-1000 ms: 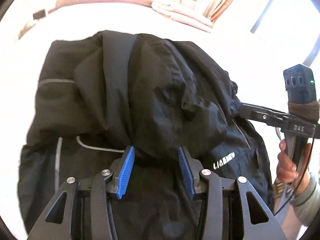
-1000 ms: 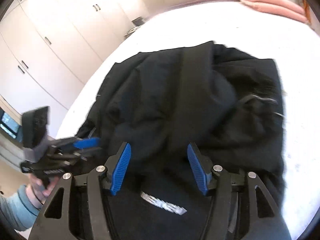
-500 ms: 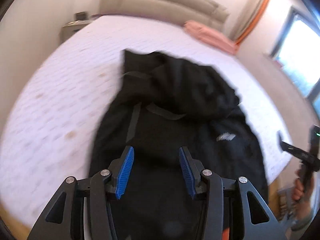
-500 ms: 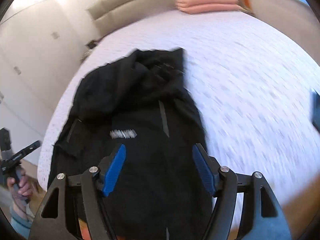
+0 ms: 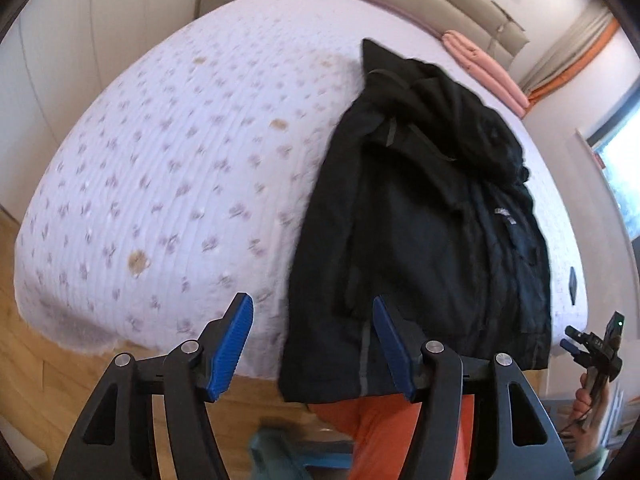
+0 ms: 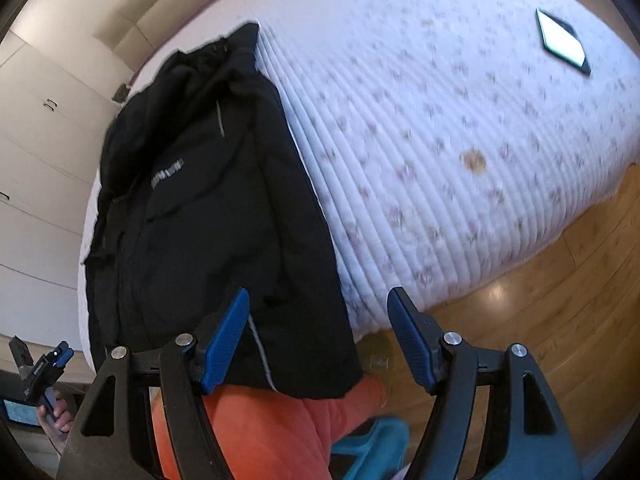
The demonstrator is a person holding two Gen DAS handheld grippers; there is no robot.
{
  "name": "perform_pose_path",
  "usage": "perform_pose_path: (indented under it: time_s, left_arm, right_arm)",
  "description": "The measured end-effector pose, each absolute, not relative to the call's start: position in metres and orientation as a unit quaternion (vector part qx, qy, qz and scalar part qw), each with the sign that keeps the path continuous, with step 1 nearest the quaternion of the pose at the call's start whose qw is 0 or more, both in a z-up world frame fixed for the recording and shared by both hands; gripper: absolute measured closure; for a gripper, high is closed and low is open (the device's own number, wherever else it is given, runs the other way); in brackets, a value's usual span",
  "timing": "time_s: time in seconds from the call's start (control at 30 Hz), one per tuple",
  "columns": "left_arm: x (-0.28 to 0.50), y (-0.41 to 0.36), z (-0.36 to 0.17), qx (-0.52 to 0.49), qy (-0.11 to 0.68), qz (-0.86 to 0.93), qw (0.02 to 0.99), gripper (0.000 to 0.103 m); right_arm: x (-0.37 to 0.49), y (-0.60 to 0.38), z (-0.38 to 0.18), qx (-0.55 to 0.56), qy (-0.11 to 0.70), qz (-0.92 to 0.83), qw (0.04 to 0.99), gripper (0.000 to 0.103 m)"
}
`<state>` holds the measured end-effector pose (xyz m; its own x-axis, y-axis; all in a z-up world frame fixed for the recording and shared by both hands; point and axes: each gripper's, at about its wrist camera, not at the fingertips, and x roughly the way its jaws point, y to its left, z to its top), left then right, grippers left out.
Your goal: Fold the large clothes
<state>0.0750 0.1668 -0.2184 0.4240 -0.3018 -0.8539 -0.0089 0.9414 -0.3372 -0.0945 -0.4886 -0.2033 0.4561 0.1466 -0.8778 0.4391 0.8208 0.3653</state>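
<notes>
A black hooded jacket (image 5: 420,216) lies lengthwise on the white quilted bed (image 5: 160,160), folded narrow, its hem hanging over the near edge. It also shows in the right wrist view (image 6: 208,216). My left gripper (image 5: 312,348) is open and empty, held back from the bed above the hem's left side. My right gripper (image 6: 320,340) is open and empty, off the hem's right corner. Each gripper shows small in the other's view: the right gripper (image 5: 592,344) and the left gripper (image 6: 44,364).
A dark phone (image 6: 562,42) lies on the bed to the right. Pink folded bedding (image 5: 484,68) sits by the headboard. White wardrobes (image 6: 36,152) stand on the left. Wood floor (image 6: 540,300) surrounds the bed. Orange trousers (image 6: 260,428) are below the grippers.
Both grippers have pulled back and up from close over the jacket to beyond the bed's near edge. The jacket now lies narrower and longer.
</notes>
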Motion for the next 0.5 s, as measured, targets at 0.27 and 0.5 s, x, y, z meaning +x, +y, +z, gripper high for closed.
perform_pose_path:
  time_s: [0.27,0.5]
  left_arm:
    - [0.091,0.171,-0.265,-0.223,0.568,-0.144,0.779,0.038]
    - [0.092,0.154,-0.295,-0.224,0.593,-0.159,0.757,0.041]
  right_arm:
    - [-0.078,-0.476,-0.230,0.271,0.537,-0.082,0.794,0.028]
    - [-0.075,-0.472,-0.247,0.271,0.550,-0.067,0.787,0.028]
